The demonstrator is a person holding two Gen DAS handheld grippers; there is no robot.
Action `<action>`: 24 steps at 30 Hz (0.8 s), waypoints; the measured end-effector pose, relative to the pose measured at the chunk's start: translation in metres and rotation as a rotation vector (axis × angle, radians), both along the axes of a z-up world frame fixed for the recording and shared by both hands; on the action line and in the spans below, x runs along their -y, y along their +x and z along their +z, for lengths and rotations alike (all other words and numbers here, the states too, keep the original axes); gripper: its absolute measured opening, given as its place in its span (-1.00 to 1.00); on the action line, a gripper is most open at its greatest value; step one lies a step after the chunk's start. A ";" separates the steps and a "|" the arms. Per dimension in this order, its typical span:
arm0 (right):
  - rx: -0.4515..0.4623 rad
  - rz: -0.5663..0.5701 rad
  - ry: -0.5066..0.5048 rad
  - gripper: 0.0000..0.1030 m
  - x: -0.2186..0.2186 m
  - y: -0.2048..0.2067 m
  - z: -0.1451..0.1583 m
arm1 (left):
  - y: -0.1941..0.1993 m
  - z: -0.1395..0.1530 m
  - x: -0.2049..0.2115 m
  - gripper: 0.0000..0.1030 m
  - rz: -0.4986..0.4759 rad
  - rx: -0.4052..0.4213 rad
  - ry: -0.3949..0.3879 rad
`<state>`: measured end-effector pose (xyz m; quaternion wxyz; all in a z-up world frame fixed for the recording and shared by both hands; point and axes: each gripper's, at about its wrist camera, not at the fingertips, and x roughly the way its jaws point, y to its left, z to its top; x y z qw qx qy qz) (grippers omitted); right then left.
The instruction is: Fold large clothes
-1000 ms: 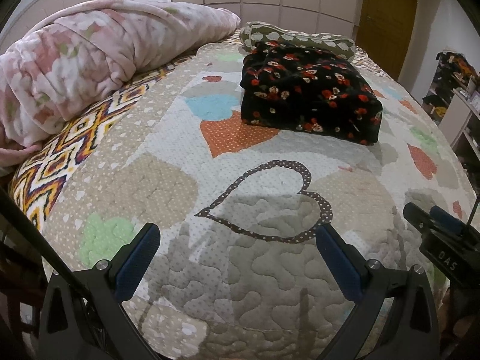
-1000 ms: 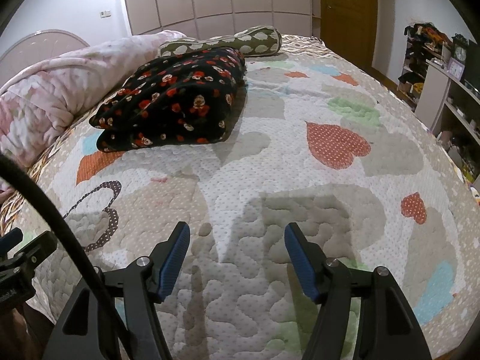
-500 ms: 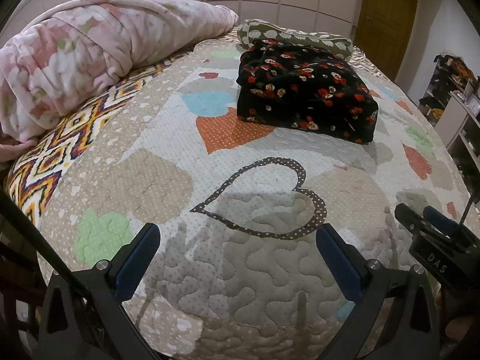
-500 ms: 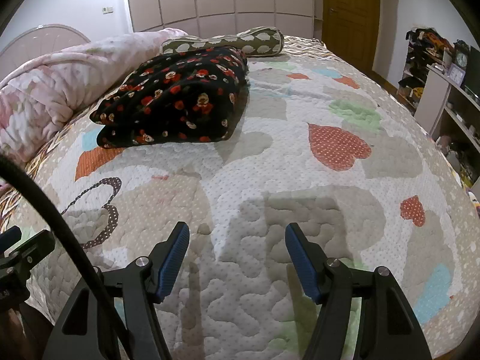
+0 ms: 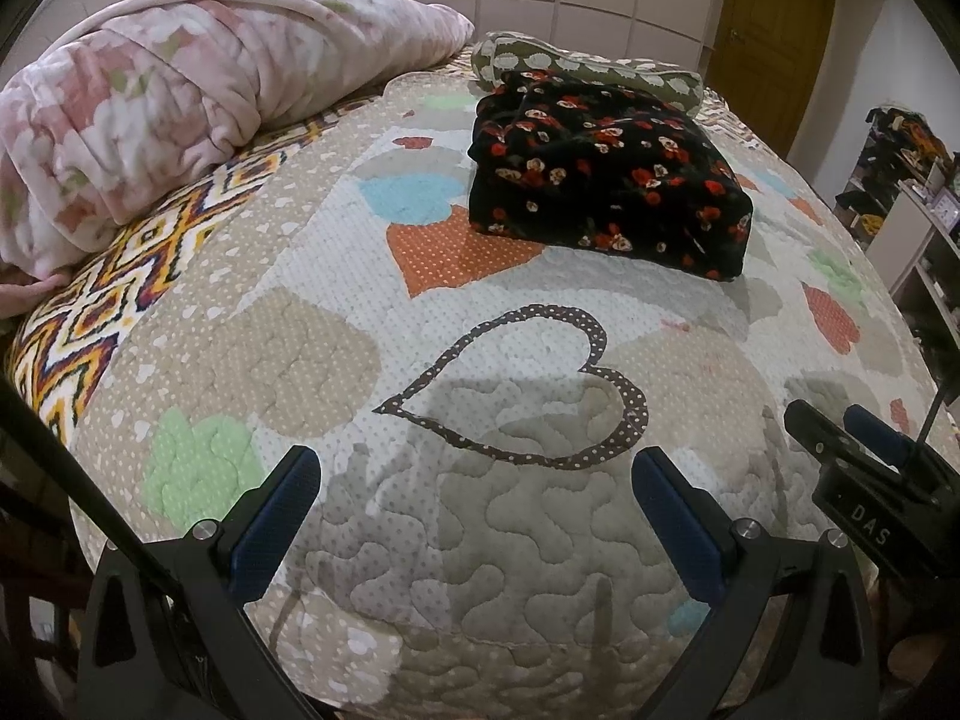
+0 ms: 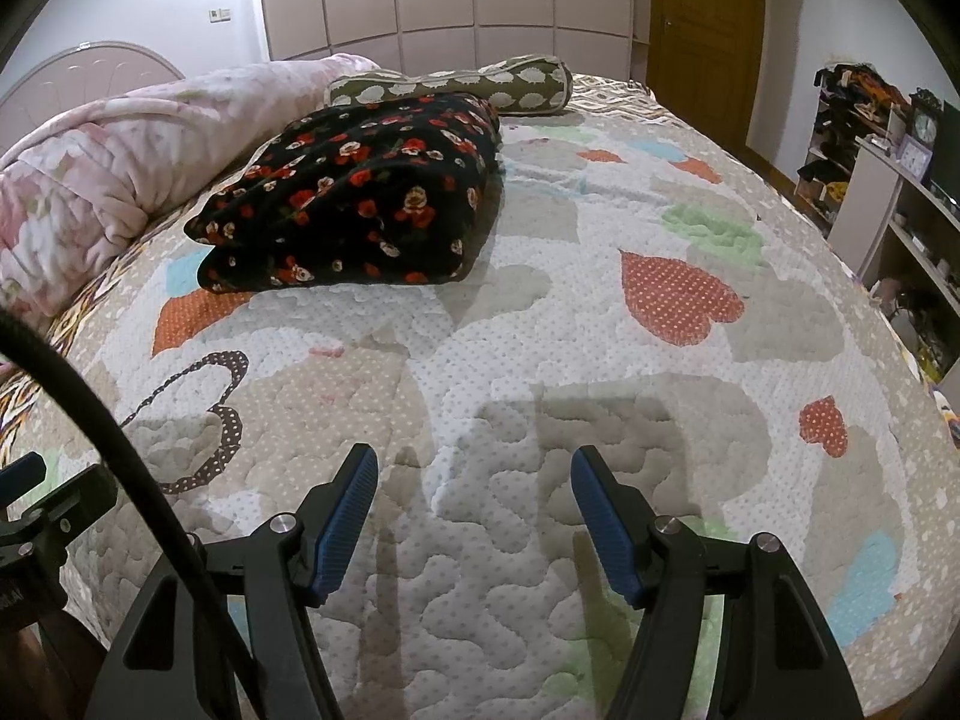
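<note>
A black garment with red and white flowers (image 5: 606, 180) (image 6: 360, 198) lies folded in a thick rectangle on the far part of the heart-patterned quilt (image 5: 336, 252) (image 6: 600, 348). My left gripper (image 5: 474, 468) hangs open over the near edge of the bed, nothing between its blue pads. My right gripper (image 6: 474, 462) is open too, well short of the garment, with only quilt below it. Each gripper shows at the side of the other's view: the right gripper (image 5: 864, 438) and the left gripper (image 6: 36, 492).
A rolled pink floral comforter (image 5: 150, 108) (image 6: 90, 180) lies along the left side of the bed. An olive bolster pillow (image 5: 600, 69) (image 6: 456, 84) sits behind the garment. Cluttered shelves (image 6: 888, 180) stand on the right. A black cable (image 6: 90, 408) crosses the right wrist view.
</note>
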<state>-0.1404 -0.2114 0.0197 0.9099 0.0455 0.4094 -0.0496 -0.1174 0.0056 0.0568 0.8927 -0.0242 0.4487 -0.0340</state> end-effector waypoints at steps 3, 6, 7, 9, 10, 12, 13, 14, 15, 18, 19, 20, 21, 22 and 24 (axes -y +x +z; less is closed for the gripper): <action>-0.002 -0.003 0.000 0.39 0.000 0.000 0.000 | 0.000 0.000 0.000 1.00 0.001 0.000 0.000; -0.003 -0.004 -0.002 0.39 0.000 -0.001 0.001 | -0.001 0.000 0.001 1.00 0.000 -0.001 -0.003; -0.004 -0.005 -0.003 0.39 0.000 0.000 0.001 | 0.000 -0.001 0.001 1.00 0.001 0.000 -0.002; -0.007 -0.008 -0.006 0.39 0.001 0.000 0.001 | 0.000 -0.001 0.000 1.00 0.000 -0.001 -0.001; -0.007 -0.008 -0.007 0.40 0.002 -0.001 0.001 | 0.000 0.000 0.000 1.00 0.001 -0.001 -0.001; -0.007 -0.010 -0.010 0.40 0.001 -0.001 0.001 | 0.000 -0.001 0.001 1.00 0.001 -0.003 0.000; -0.006 -0.010 -0.012 0.40 0.001 -0.001 0.001 | -0.001 -0.001 0.001 1.00 0.001 -0.003 0.000; -0.006 -0.009 -0.014 0.41 0.001 -0.001 0.001 | -0.001 -0.002 0.001 1.00 0.001 -0.004 -0.001; -0.007 -0.009 -0.015 0.41 0.000 -0.001 0.001 | -0.001 -0.002 0.001 1.00 0.001 -0.004 0.000; -0.010 -0.010 -0.021 0.42 -0.001 -0.001 0.001 | -0.001 -0.003 0.001 1.00 0.002 -0.004 -0.001; -0.013 -0.011 -0.026 0.42 -0.001 -0.001 0.000 | -0.002 -0.003 0.001 1.00 0.004 -0.004 -0.002; -0.015 -0.011 -0.029 0.42 -0.002 0.000 0.000 | -0.002 -0.004 0.000 1.00 0.005 -0.003 -0.002; -0.018 -0.011 -0.033 0.42 -0.002 0.000 0.000 | -0.002 -0.004 0.000 1.00 0.008 -0.003 -0.002; -0.019 -0.011 -0.037 0.42 -0.003 0.000 0.000 | -0.002 -0.003 -0.002 1.00 0.010 -0.002 -0.003; -0.023 -0.009 -0.046 0.44 -0.005 0.000 0.000 | -0.001 -0.003 -0.003 1.00 0.014 -0.001 -0.002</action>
